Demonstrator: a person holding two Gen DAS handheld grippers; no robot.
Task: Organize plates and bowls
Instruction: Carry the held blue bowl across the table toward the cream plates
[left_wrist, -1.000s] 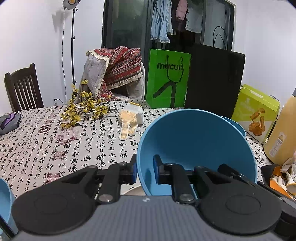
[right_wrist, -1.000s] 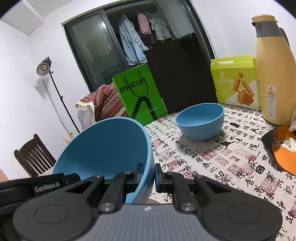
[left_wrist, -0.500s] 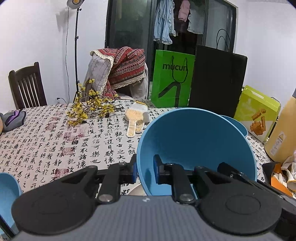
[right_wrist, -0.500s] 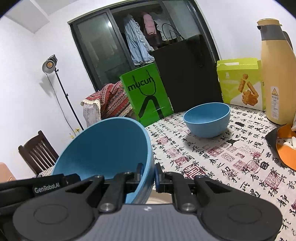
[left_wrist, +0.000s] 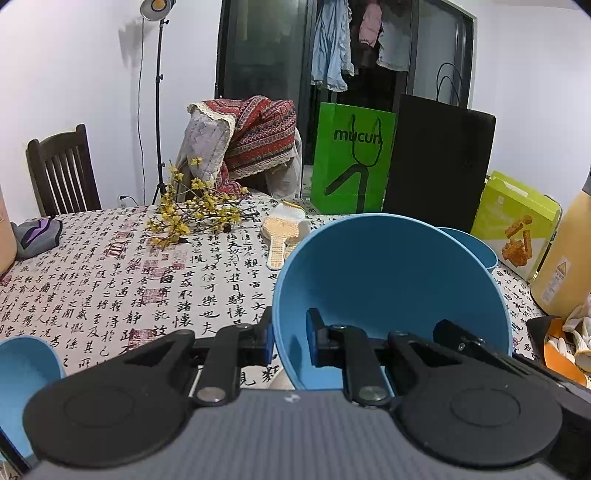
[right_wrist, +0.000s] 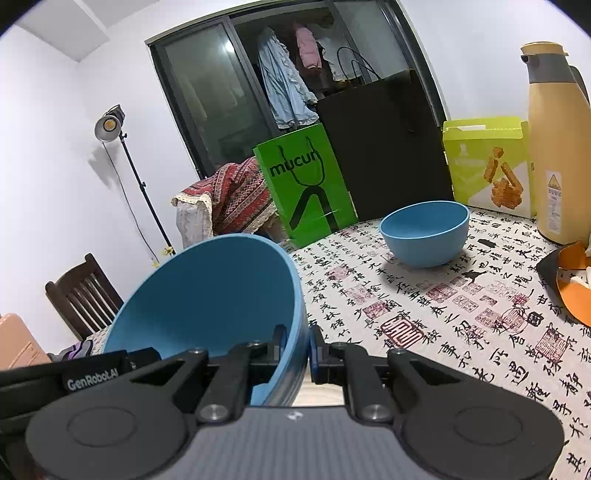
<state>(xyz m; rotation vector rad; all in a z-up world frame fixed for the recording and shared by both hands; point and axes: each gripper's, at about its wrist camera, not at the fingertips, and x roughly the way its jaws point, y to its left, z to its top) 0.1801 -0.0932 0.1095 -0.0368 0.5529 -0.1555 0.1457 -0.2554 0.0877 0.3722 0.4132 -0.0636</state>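
Note:
A large blue bowl (left_wrist: 388, 280) hangs tilted above the patterned tablecloth (left_wrist: 110, 280), held from both sides. My left gripper (left_wrist: 290, 339) is shut on its left rim. My right gripper (right_wrist: 297, 347) is shut on the opposite rim of the same bowl (right_wrist: 207, 295). Each view shows the other tool's black body beside the bowl. A second blue bowl (right_wrist: 424, 232) stands upright on the cloth further back, and its rim peeks out behind the held bowl (left_wrist: 469, 247). A third blue bowl (left_wrist: 22, 380) sits at the lower left edge of the left wrist view.
At the table's back stand a green paper bag (left_wrist: 351, 162), a black bag (left_wrist: 439, 166), a yellow-green box (left_wrist: 517, 221) and a tan thermos (right_wrist: 557, 147). Yellow flowers (left_wrist: 195, 214) and a knitted glove (left_wrist: 284, 232) lie mid-table. An orange-and-black item (right_wrist: 569, 280) lies at the right.
Both grippers have carried the held bowl a little to the left over the table. The background has slid right in both views. The grips are unchanged.

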